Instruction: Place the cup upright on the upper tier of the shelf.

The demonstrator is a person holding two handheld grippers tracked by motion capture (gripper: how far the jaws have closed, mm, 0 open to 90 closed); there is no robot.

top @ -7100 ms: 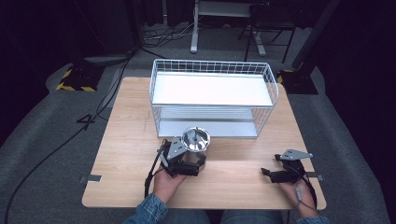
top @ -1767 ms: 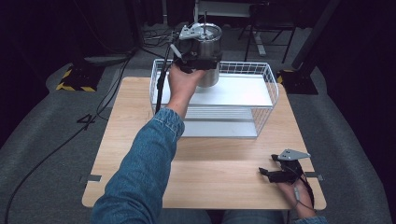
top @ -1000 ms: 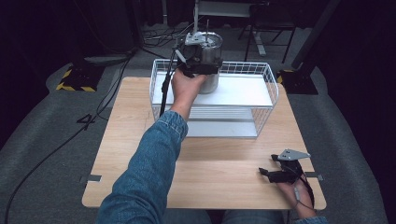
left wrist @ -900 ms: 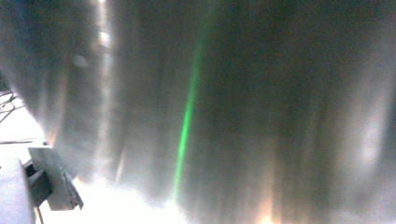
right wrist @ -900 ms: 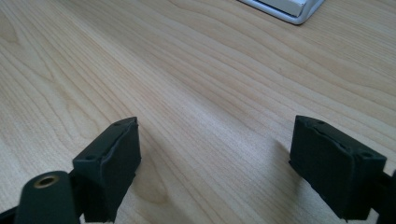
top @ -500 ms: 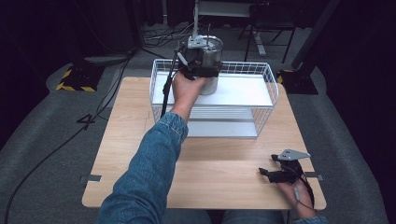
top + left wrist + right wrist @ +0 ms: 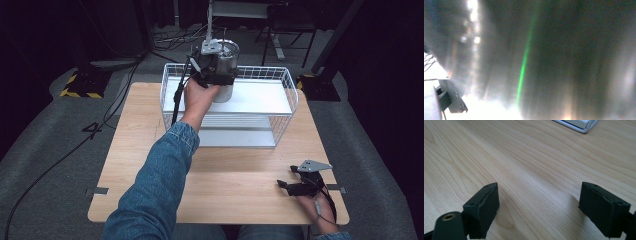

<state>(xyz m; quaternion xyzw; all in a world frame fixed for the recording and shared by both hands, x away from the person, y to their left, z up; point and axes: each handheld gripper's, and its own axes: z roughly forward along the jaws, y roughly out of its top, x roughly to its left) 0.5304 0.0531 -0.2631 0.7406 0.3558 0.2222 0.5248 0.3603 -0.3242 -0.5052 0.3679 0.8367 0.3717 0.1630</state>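
Steel pot mid-placement: held over the top shelf of the white wire rack.
The pot is gripped by the left gripper, jaws clamped on its near side; in the left gripper view the brushed metal wall is pressed right up against the camera. The base is seen at or just above the shelf; contact cannot be confirmed. Judged step: set-down. Next move calls for a straight, level descent until the base is seated inside the rack rim, then release and a clean retreat. The right gripper is parked on the tabletop, jaws apart and empty.
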